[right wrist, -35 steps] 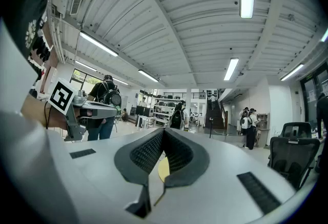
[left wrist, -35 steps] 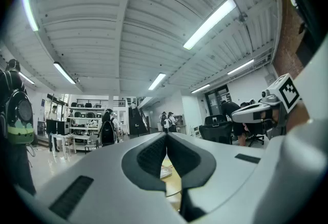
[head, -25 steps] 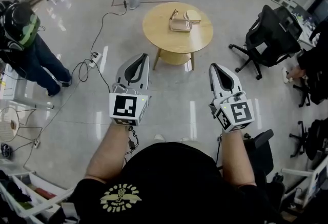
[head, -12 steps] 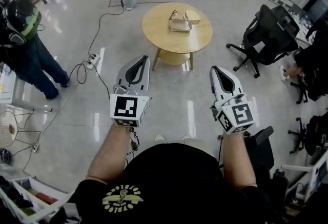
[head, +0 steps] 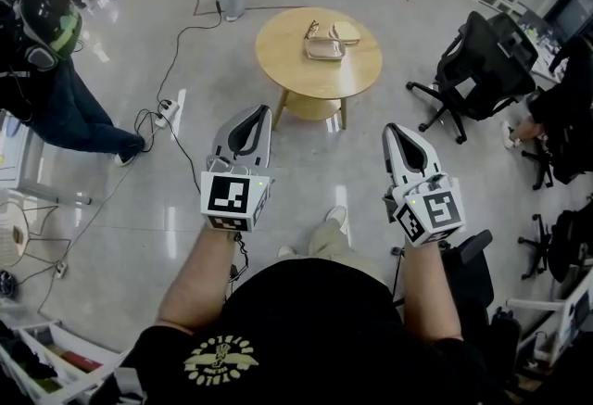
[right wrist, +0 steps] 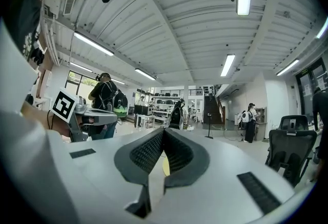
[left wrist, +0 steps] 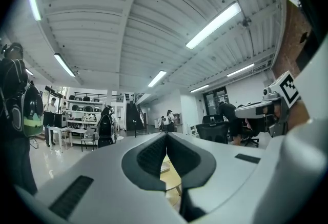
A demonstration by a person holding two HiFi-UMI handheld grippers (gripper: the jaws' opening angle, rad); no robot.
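— Head view, first entry?
— Left tongs (head: 258,109) and right tongs (head: 393,128), white with black pads. We hold both in the air, jaws together, nothing in them. Ahead of both tips and well apart stands a round pale-wood table (head: 278,51) bearing a flat tan case (head: 324,48).
— Left gripper view?
— Ribbed pads (left wrist: 151,155) meet at the tip. The table's yellow top shows below them.
— Right gripper view?
— Likewise: jaws closed on nothing, the table ahead.
— Step in hand?
— We judge it a carry, short of the table. Any pick-up calls for closing the distance, then parting the jaws.
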